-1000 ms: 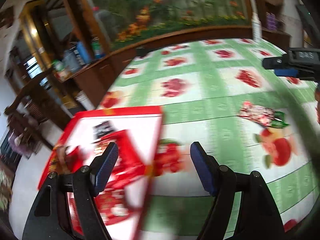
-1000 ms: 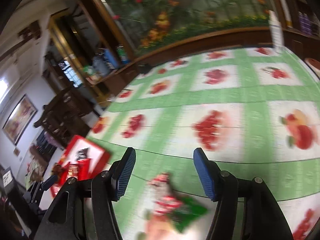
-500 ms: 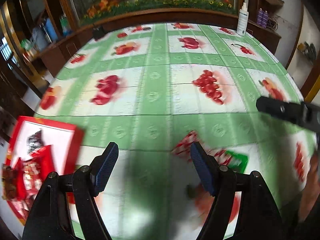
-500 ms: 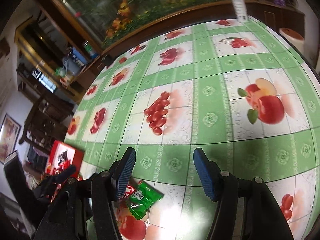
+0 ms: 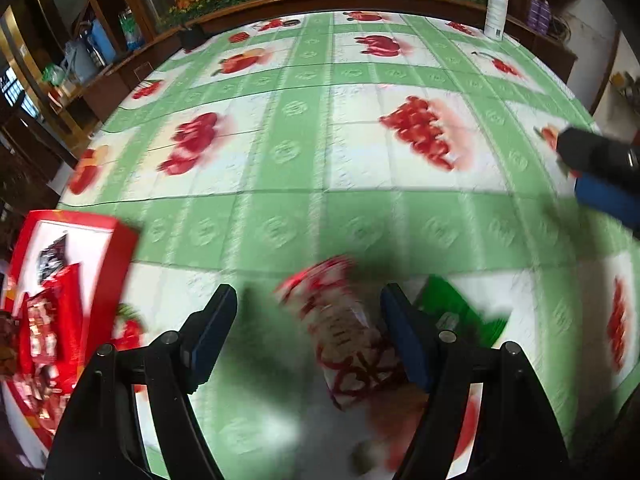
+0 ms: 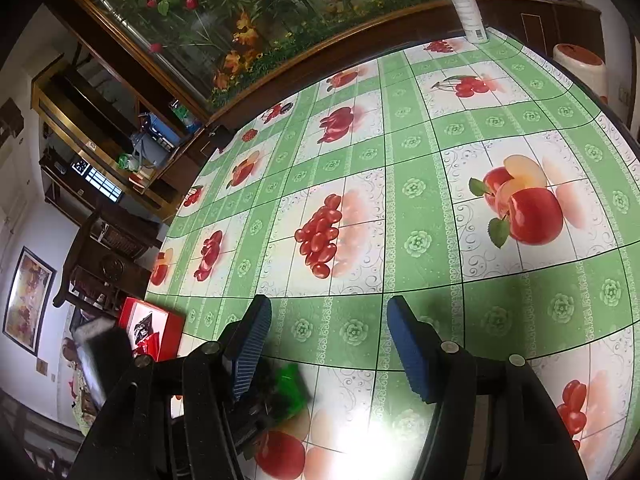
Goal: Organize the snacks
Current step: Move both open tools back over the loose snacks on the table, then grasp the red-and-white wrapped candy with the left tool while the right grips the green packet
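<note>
A red, white and green snack packet (image 5: 344, 332) lies on the fruit-print tablecloth (image 5: 320, 160). My left gripper (image 5: 308, 324) is open and low over it, the packet lying between the fingers, blurred by motion. Its green end (image 6: 290, 390) shows in the right wrist view beside my right gripper's left finger. My right gripper (image 6: 328, 344) is open and empty above the cloth. A red box (image 5: 68, 280) with several snack packets inside sits at the table's left edge; it also shows in the right wrist view (image 6: 150, 332).
A white spray bottle (image 6: 464, 4) stands at the table's far edge. A wooden sideboard and planter with flowers (image 6: 240, 48) run behind the table. A dark wooden chair (image 6: 100, 264) stands at the left. My right gripper's fingers (image 5: 600, 176) show at the right of the left wrist view.
My left gripper has moved right from the red box and down over the snack packet. My right gripper has drawn back and risen; the packet now lies at its lower left.
</note>
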Action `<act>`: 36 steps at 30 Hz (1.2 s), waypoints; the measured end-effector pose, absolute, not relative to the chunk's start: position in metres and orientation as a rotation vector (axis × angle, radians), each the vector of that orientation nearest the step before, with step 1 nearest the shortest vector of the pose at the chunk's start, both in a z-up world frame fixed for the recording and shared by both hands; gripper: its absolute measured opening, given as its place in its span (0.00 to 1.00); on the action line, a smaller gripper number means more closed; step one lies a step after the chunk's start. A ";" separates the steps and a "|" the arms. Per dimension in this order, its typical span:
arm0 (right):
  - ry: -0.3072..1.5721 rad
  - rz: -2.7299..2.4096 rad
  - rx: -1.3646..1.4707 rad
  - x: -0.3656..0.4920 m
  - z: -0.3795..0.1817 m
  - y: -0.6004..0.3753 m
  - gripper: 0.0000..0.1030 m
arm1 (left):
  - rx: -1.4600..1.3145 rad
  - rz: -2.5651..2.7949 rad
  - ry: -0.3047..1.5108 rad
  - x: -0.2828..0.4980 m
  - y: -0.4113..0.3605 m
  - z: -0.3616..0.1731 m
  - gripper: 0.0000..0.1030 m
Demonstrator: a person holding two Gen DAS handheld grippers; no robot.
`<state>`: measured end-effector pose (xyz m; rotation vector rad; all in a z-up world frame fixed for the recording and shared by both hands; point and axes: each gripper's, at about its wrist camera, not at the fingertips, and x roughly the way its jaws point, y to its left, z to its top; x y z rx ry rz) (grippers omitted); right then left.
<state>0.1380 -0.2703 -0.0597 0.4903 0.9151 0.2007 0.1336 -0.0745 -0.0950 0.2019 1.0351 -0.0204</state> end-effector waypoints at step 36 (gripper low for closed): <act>1.090 0.435 -0.034 0.120 -0.103 -0.159 0.34 | 0.246 -0.107 0.960 0.100 -0.004 -0.090 0.72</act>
